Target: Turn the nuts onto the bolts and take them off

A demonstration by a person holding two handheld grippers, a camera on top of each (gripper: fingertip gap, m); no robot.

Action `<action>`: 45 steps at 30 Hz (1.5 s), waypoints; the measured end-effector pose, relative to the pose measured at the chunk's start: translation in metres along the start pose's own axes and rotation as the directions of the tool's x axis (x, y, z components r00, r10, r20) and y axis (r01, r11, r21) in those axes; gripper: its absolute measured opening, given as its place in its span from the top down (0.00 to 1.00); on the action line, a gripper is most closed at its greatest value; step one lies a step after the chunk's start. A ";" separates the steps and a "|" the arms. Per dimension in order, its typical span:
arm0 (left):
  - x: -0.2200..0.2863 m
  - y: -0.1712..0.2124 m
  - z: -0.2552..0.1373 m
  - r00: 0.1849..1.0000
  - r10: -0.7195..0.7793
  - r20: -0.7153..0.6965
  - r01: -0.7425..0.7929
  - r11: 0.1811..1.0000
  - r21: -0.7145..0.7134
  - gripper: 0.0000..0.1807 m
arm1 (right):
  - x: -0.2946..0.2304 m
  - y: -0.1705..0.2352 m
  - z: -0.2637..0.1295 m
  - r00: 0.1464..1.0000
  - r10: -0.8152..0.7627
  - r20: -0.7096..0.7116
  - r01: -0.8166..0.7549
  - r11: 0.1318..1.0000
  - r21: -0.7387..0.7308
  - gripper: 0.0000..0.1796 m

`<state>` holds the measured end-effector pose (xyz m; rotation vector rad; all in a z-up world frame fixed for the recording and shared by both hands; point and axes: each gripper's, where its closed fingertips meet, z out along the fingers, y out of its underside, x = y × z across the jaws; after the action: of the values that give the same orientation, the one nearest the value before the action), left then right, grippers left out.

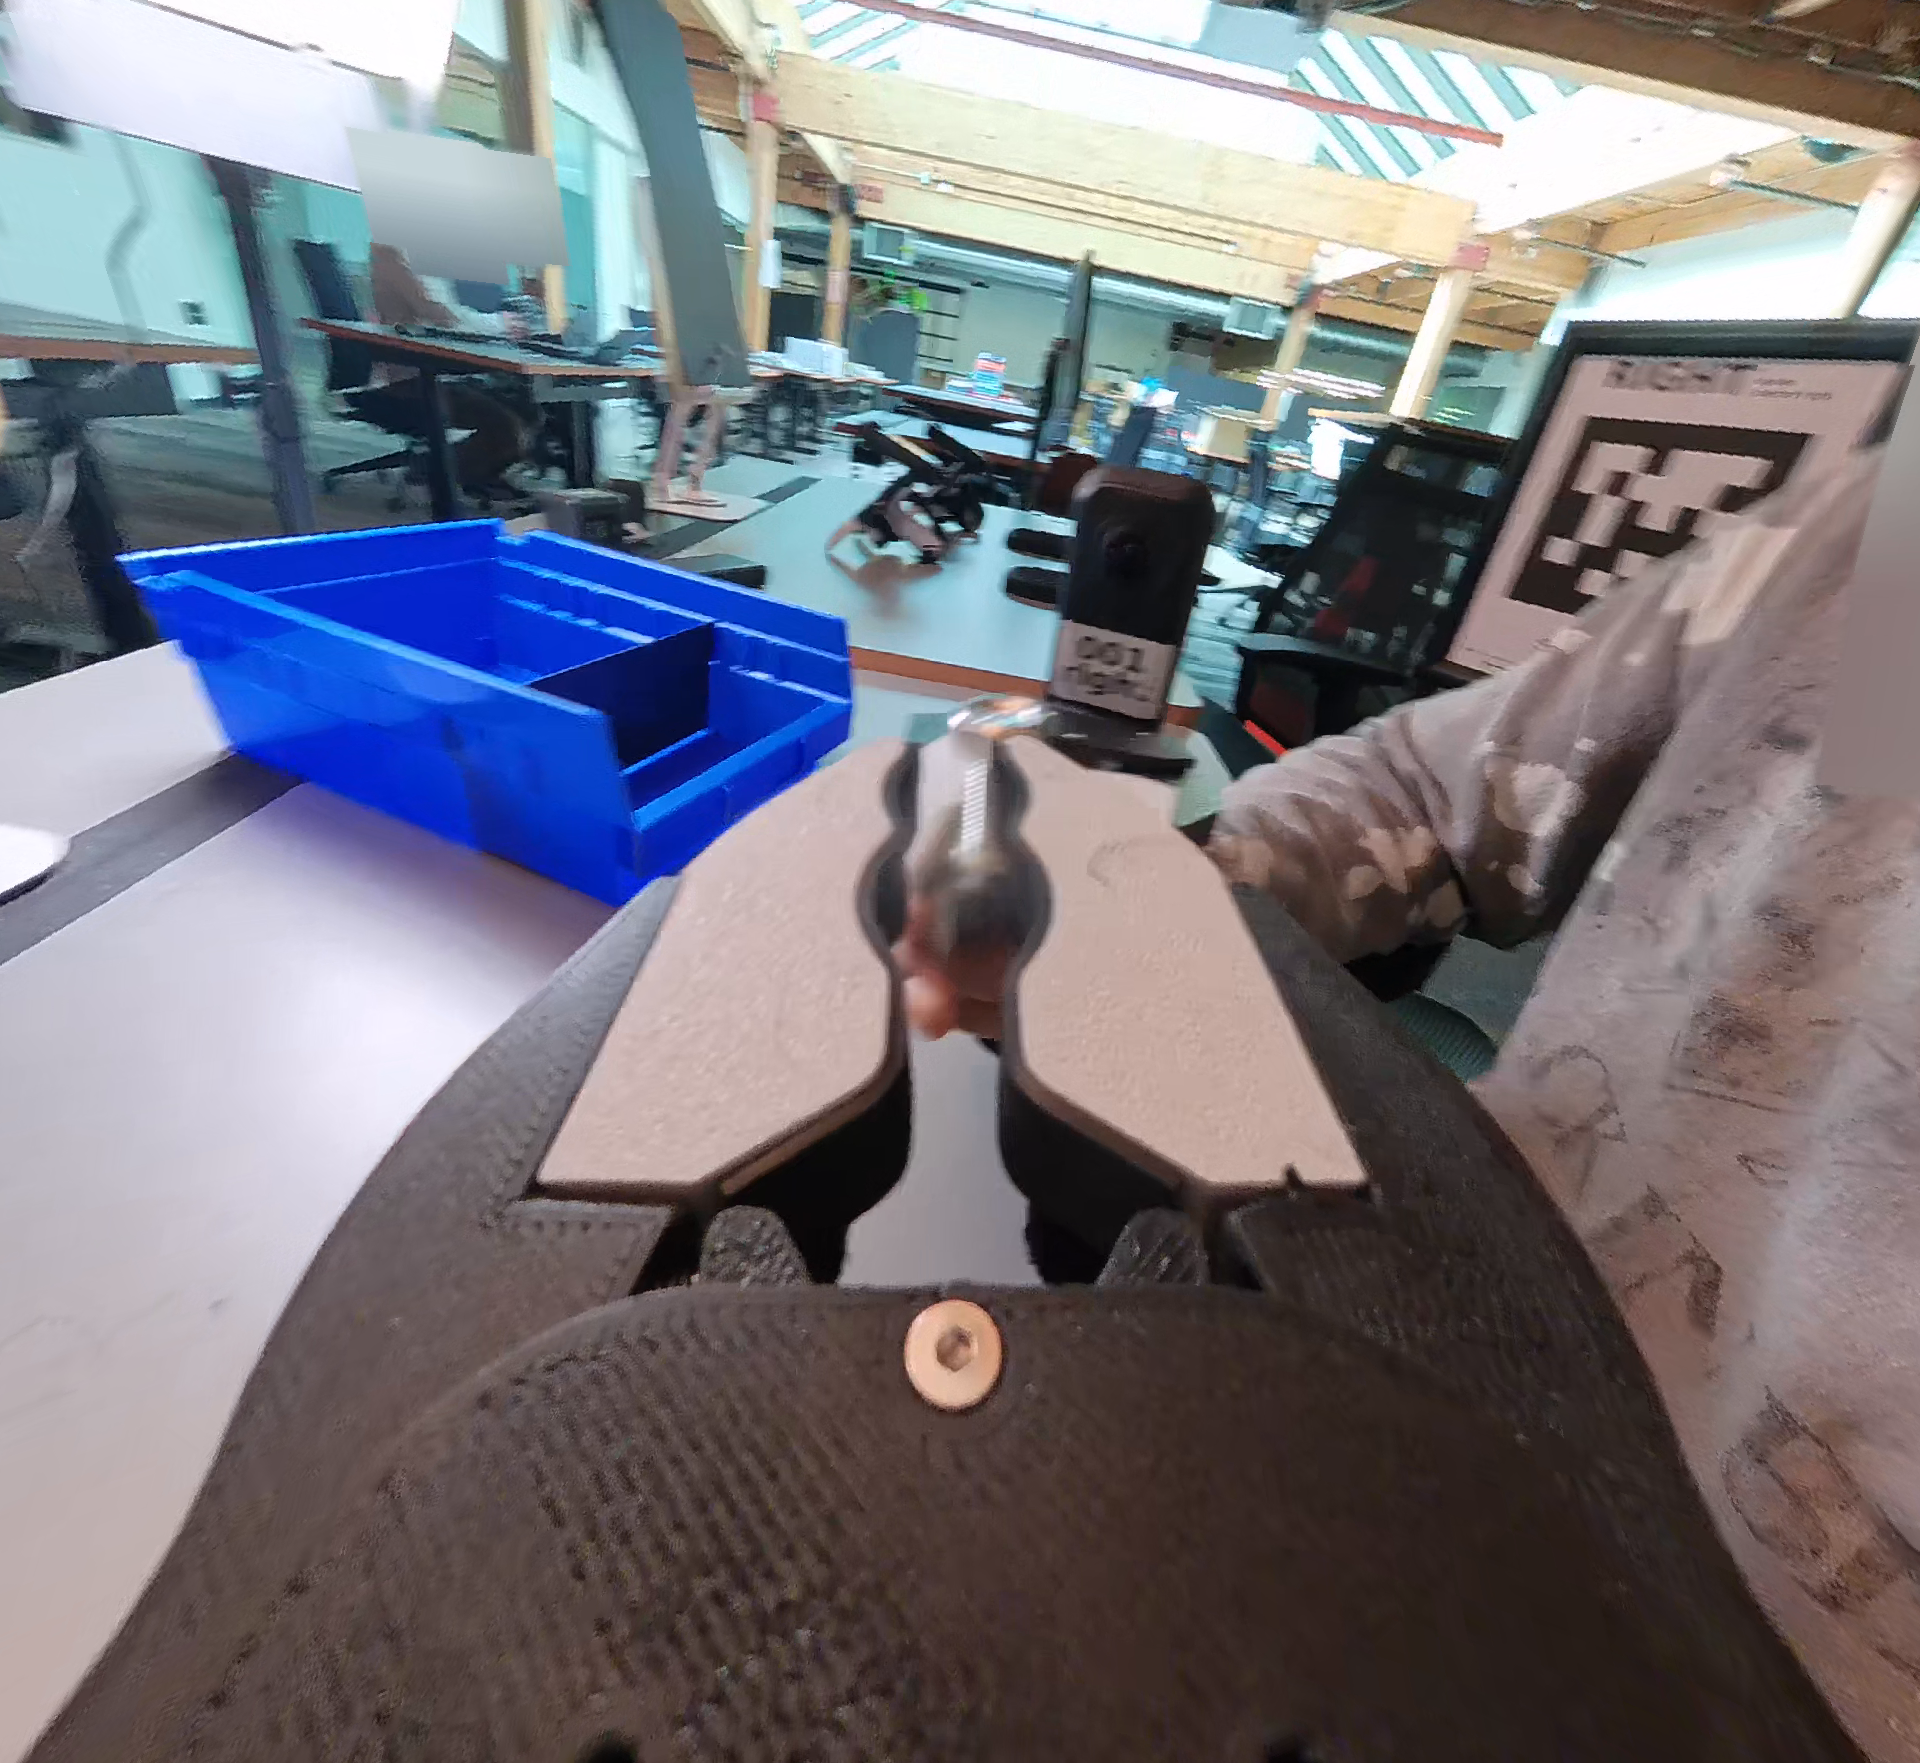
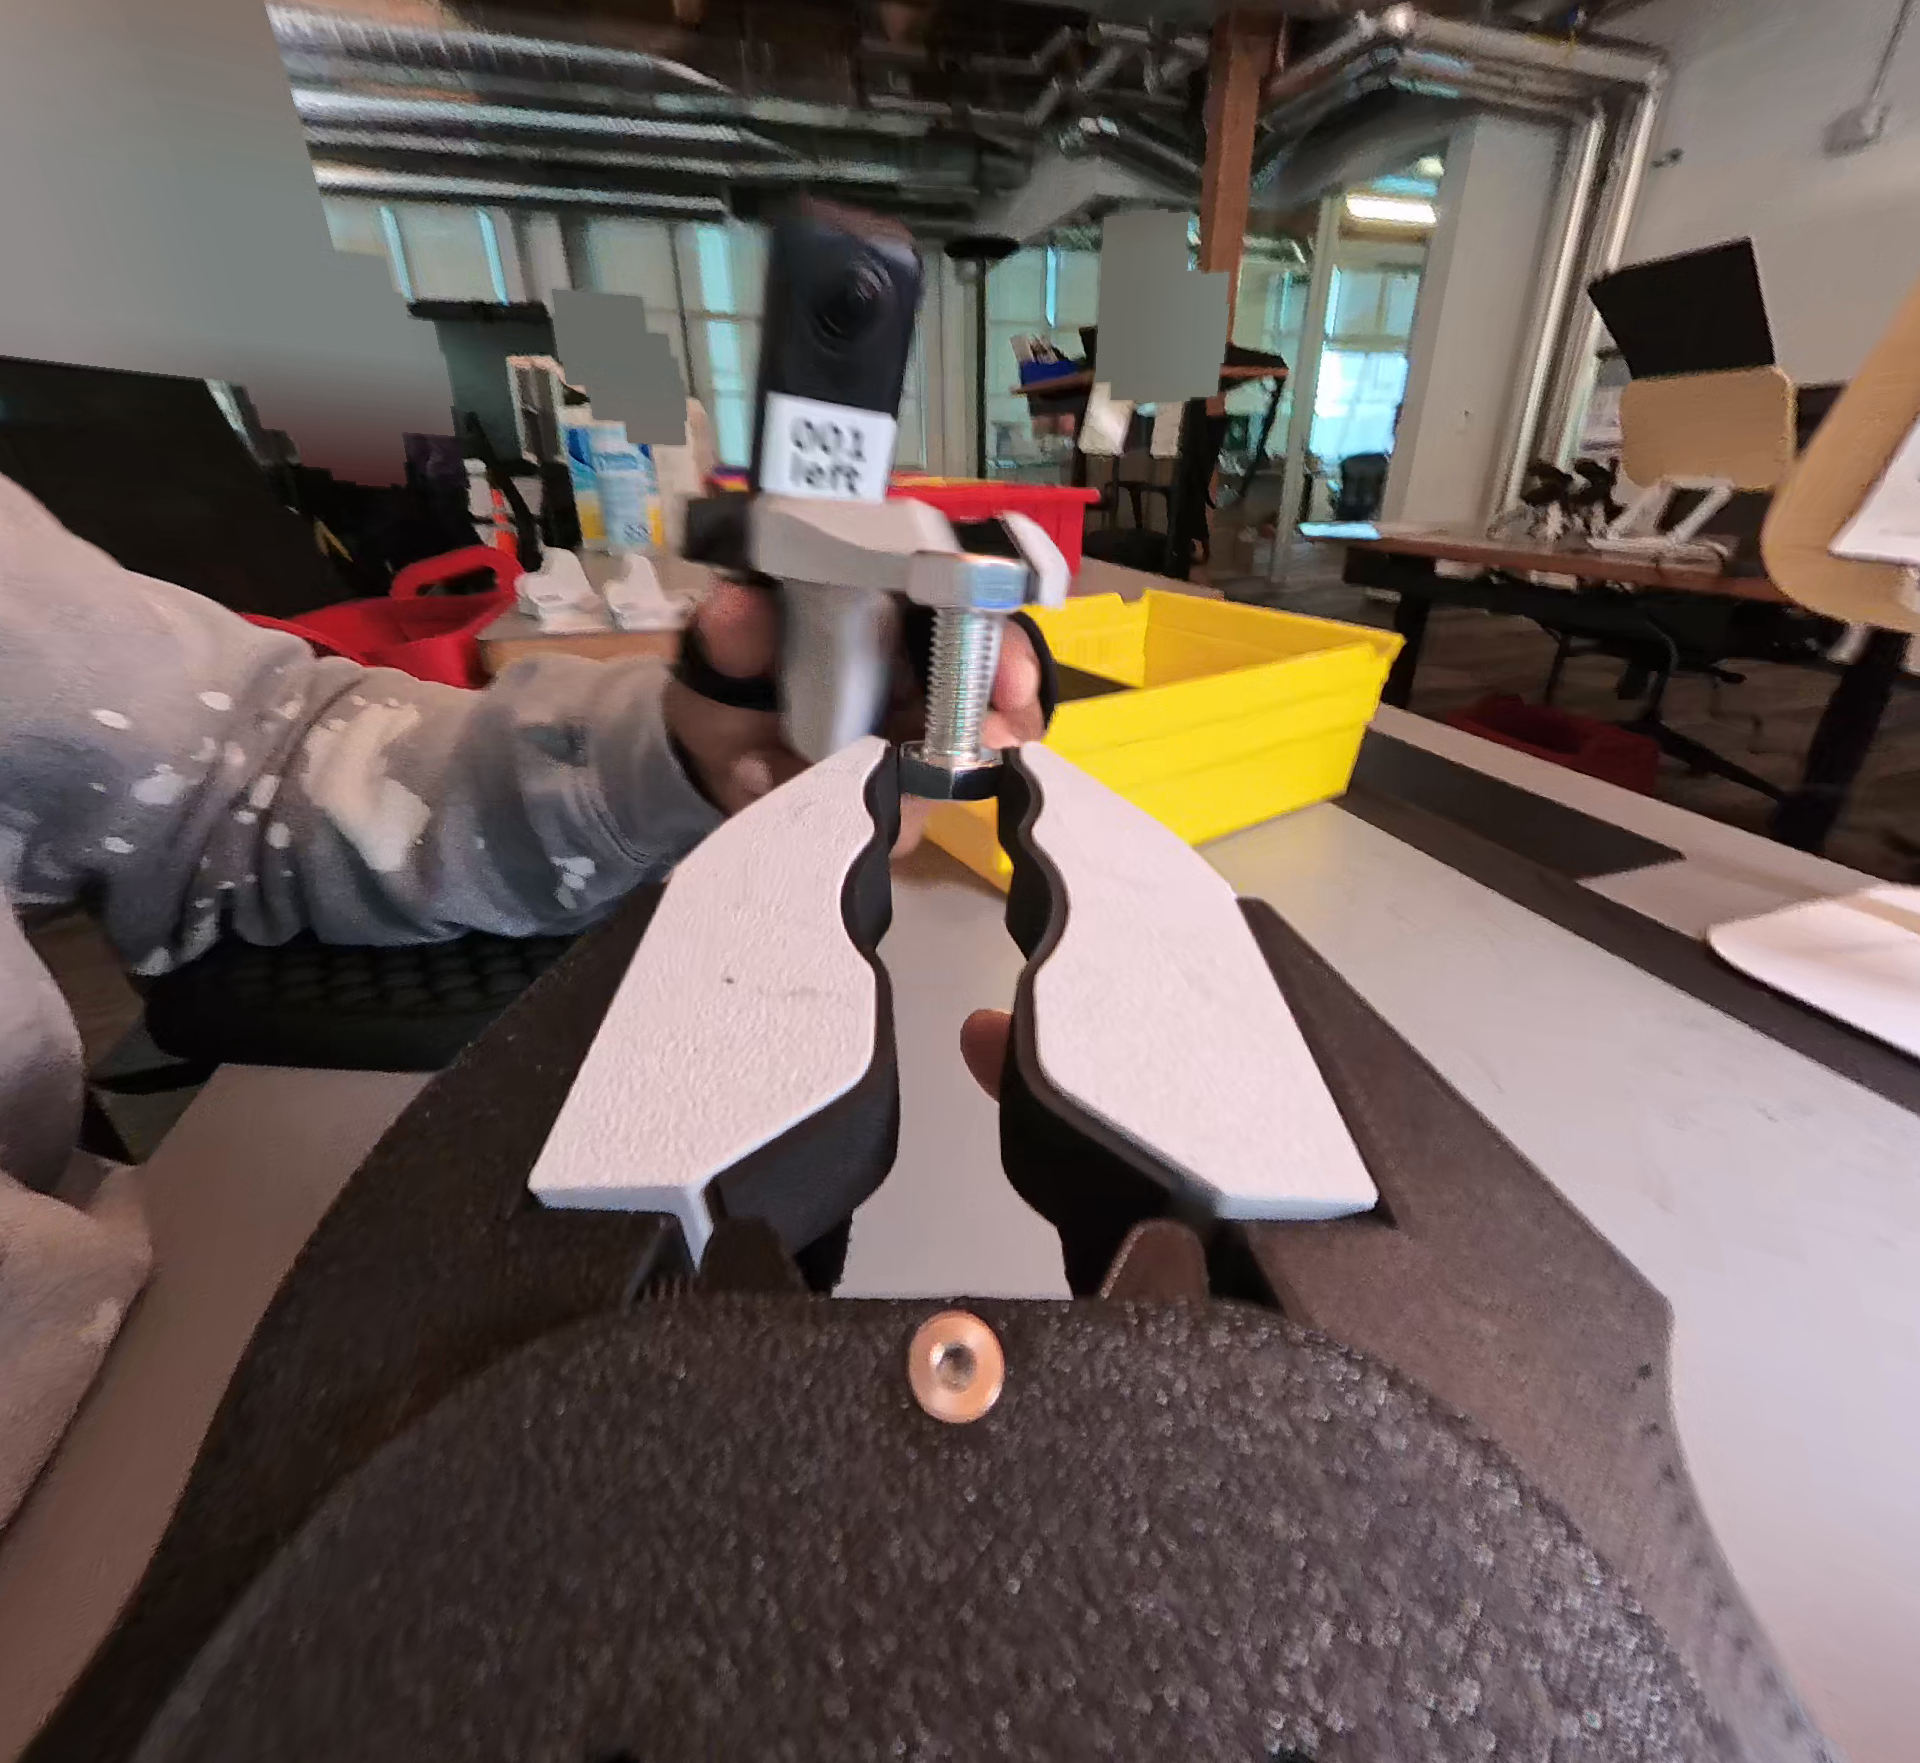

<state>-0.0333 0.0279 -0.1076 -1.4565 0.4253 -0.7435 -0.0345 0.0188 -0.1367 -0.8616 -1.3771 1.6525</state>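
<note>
My left gripper (image 1: 961,763) is shut on a silver bolt (image 1: 966,840). The bolt head sits between the finger pads and the threaded shank points forward. In the right wrist view the bolt (image 2: 961,674) hangs head up from the left gripper (image 2: 977,570). My right gripper (image 2: 948,768) is shut on a nut (image 2: 948,771) at the lower end of the threads. The nut (image 1: 995,716) shows blurred at the bolt's tip in the left wrist view, with the right gripper's camera (image 1: 1138,570) just behind it.
A blue bin (image 1: 395,737) stands on the grey table (image 1: 260,1038) to the left. A yellow bin (image 2: 1195,757) stands on the table (image 2: 1455,1038) behind the grippers in the right wrist view. A person's speckled sleeve (image 2: 312,778) reaches in. Desks and chairs stand far behind. The tips of both grippers are at nearly the same place.
</note>
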 end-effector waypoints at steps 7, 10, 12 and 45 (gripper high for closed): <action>0.001 0.000 -0.001 0.999 -0.023 -0.026 0.023 1.000 0.020 0.88 | 0.002 -0.005 -0.002 1.000 0.010 0.000 -0.010 1.000 0.022 0.90; 0.009 0.002 0.006 0.999 -0.018 -0.038 0.018 1.000 0.002 0.86 | 0.002 0.000 0.000 1.000 0.005 -0.008 -0.005 1.000 0.004 0.90; 0.004 0.004 0.007 1.000 -0.009 -0.009 0.009 1.000 -0.008 0.86 | 0.000 -0.001 0.001 1.000 0.000 -0.008 0.000 1.000 0.007 0.90; -0.020 0.008 -0.003 0.991 -0.040 0.131 0.050 0.996 -0.073 0.90 | -0.005 -0.018 -0.003 1.000 0.015 0.018 -0.016 0.996 0.084 0.90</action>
<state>-0.0478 0.0392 -0.1189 -1.5808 0.3251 -0.6704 -0.0267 0.0175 -0.1192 -0.8126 -1.3059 1.7215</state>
